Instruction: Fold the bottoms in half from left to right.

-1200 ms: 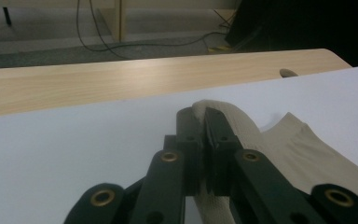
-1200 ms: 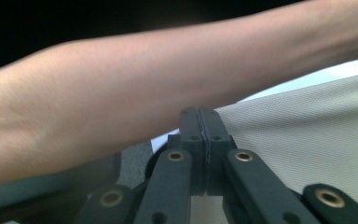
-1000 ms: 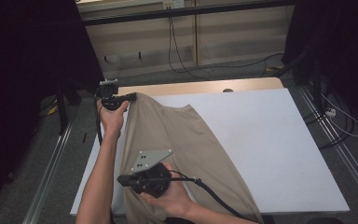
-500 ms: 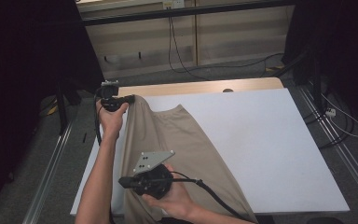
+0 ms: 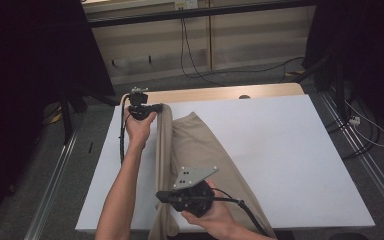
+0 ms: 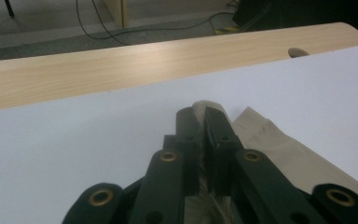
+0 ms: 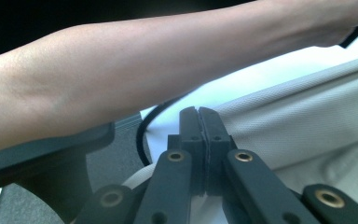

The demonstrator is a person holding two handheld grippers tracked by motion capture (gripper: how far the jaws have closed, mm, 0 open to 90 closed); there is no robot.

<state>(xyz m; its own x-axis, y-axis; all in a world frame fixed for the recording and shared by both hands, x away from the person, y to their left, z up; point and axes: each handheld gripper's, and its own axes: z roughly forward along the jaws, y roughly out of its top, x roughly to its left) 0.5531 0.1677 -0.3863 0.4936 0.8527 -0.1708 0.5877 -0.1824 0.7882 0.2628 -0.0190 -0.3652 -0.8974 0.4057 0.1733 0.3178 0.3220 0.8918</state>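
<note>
A long beige woven cloth garment (image 5: pixel 200 155) lies on the white rectangular tabletop (image 5: pixel 290 150), running from the far left part of the board down to the near edge, where it hangs over the front. Its left side is gathered into a narrow folded ridge, while the rest spreads flat toward the right and near side.

The left gripper (image 5: pixel 156 107) sits at the far end of that ridge, near the far left corner of the white surface, held by the person's left hand (image 5: pixel 139 127). In the left gripper view its black jaws stand clenched on the beige fabric (image 6: pixel 205 108), with a tip of cloth poking out beyond them and more of the garment (image 6: pixel 279 149) lying just to the right.

The right gripper (image 5: pixel 161 195), with its grey three-cornered plate on top, is at the near end of the ridge, close to the front edge, held by the person's right hand (image 5: pixel 215 217). In the right gripper view its jaws are pressed together on a fold of the same cloth (image 7: pixel 307 126), and the person's left forearm (image 7: pixel 144 60) crosses the view beyond them.

A strip of light wooden desk (image 5: pixel 260 91) shows along the far edge of the white board.
</note>
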